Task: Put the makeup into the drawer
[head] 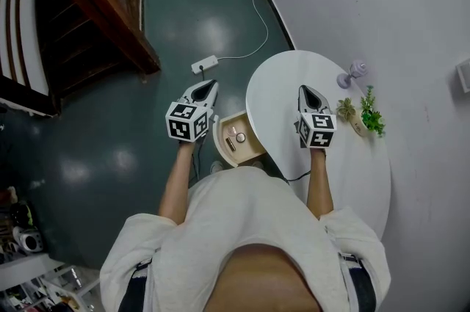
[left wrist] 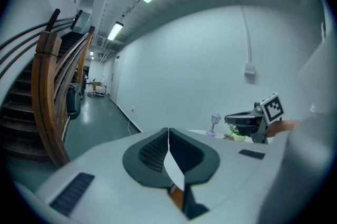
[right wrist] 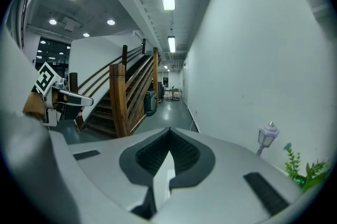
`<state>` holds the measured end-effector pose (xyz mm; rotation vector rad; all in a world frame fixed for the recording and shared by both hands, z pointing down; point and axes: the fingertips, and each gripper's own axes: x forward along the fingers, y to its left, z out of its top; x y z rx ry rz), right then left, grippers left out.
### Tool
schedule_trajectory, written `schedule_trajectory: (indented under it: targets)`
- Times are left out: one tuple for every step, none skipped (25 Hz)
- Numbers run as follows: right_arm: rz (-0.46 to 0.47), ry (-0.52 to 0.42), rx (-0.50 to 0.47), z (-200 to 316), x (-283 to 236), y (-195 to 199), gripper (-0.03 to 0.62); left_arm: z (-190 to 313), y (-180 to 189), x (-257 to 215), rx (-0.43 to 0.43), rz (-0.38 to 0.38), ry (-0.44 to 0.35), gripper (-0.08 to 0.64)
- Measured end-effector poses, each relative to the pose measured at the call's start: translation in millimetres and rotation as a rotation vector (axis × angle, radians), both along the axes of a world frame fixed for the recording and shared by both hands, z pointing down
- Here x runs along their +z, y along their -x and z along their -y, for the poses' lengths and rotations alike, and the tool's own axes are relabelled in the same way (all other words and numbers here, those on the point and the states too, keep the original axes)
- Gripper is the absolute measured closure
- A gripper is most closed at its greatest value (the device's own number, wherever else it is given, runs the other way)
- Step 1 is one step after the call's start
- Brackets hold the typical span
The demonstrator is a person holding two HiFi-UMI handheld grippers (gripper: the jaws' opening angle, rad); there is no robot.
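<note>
— How do the claws stand?

— The left gripper [left wrist: 168, 133] has its dark ribbed jaws pressed together with nothing between them. The right gripper [right wrist: 169, 132] is the same: jaws meeting, empty.

— And the makeup?

— From the head camera, a few small makeup pieces [head: 236, 137] lie inside the open pale wooden drawer [head: 218, 139]. They are too small to name singly. The drawer is at 3 o'clock from the left claw and 9 o'clock from the right one, between the two.

— What lies further out?

— The right claw hangs over the round white table [head: 345, 171]. A green potted plant [head: 365, 112] stands at its 3 o'clock and a little lilac lamp-post figure [head: 353, 72] at 1 o'clock. At 12 o'clock from the left claw, a white power strip [head: 205, 64] lies on the dark green floor [head: 95, 156]. A brown wooden staircase [head: 103, 6] is at 10 o'clock.
</note>
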<state>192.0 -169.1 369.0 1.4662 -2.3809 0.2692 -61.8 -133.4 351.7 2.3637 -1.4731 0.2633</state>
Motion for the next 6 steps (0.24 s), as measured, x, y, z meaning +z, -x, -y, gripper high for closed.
schedule_trajectory:
  targets:
    - [0.001,-0.003,0.002,0.8,0.6,-0.8,0.597,0.5,-0.8,0.3,0.001,0.001,0.0,0.546]
    - [0.001,-0.004,0.003,1.1,1.4,-1.4,0.597,1.0,-1.6,0.6,0.002,0.001,0.0,0.546]
    - [0.001,-0.003,0.003,1.3,2.2,-1.7,0.597,1.4,-2.3,1.0,0.003,0.002,0.0,0.546]
    - [0.002,-0.001,0.003,1.4,3.2,-1.8,0.597,1.8,-2.9,1.3,0.004,0.002,0.001,0.546]
    - [0.002,0.0,0.002,1.4,4.2,-1.7,0.597,2.0,-3.4,1.7,0.005,0.002,0.003,0.546]
    - [0.002,0.002,0.002,1.5,5.1,-1.6,0.597,2.3,-3.9,2.1,0.006,0.002,0.004,0.546]
